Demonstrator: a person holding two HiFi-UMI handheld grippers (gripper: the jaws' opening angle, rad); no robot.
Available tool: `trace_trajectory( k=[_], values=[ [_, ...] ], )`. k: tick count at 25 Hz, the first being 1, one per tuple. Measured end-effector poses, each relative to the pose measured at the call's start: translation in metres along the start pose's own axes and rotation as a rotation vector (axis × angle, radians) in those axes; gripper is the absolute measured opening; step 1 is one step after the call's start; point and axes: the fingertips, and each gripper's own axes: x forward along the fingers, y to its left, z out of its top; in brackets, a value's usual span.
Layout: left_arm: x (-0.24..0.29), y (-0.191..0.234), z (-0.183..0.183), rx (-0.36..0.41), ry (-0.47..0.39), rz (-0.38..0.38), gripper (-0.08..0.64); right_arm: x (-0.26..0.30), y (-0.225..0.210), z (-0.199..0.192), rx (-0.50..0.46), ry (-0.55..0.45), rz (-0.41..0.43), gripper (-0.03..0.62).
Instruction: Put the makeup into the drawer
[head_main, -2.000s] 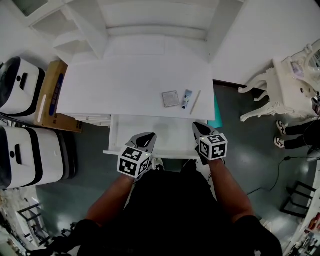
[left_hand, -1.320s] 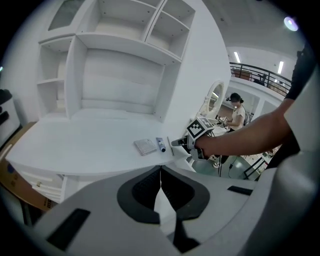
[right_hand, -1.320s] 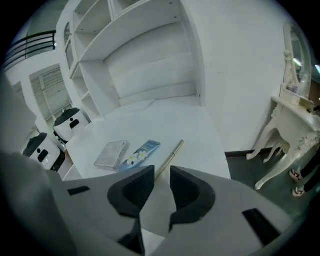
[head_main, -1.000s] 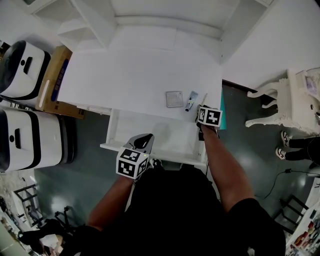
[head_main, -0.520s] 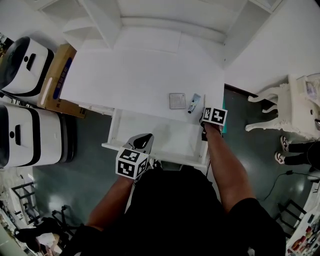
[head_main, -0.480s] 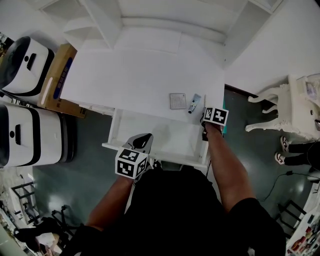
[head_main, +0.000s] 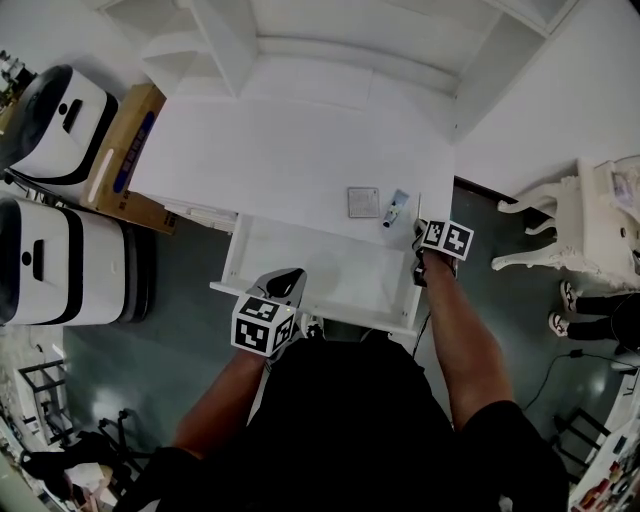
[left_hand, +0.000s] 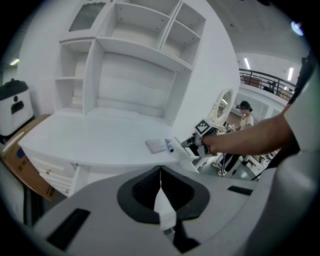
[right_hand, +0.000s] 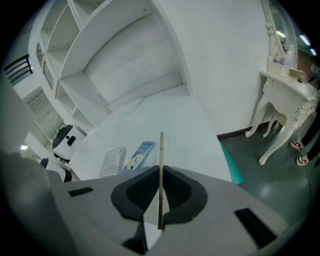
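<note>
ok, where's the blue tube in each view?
Head view: blue tube on the desktop, right front, behind the open drawer.
Left gripper view: blue tube at centre, by the desktop's front edge.
Right gripper view: blue tube left of centre, just left of the gripped pencil.
Shared landmark: the grey square compact, directly left of it in every view.

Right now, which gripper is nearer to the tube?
Right. The right gripper, shut on a pencil, is just beside the tube, to its right. The left gripper hangs near the drawer's front rim, well away.
</note>
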Motion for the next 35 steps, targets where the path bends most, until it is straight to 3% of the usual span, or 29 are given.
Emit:
trace_trajectory(
  k=[6,10,14,20,26,31,35],
  values=[
    [0.005,-0.005,0.002,-0.004,-0.002,-0.033,0.011,-0.035,0.011,-0.001,0.007,-0.066,0.061,0.043],
    [0.014,-0.01,0.001,0.018,0.014,-0.061,0.011,-0.057,0.026,-0.01,-0.091,-0.084,0.092,0.043],
    [0.023,-0.017,0.0,0.039,0.037,-0.083,0.011,-0.073,0.047,-0.03,-0.247,-0.066,0.147,0.043],
    [0.03,-0.024,-0.001,0.054,0.054,-0.108,0.011,-0.071,0.085,-0.102,-0.608,0.136,0.262,0.043],
    [0.029,-0.027,-0.002,0.075,0.061,-0.096,0.011,-0.037,0.083,-0.162,-0.982,0.284,0.237,0.043],
    [0.026,-0.023,-0.005,0.062,0.074,-0.075,0.011,0.005,0.071,-0.19,-1.116,0.361,0.191,0.043],
    [0.021,-0.022,-0.007,0.043,0.082,-0.059,0.011,0.03,0.064,-0.201,-1.149,0.404,0.186,0.043]
  ],
)
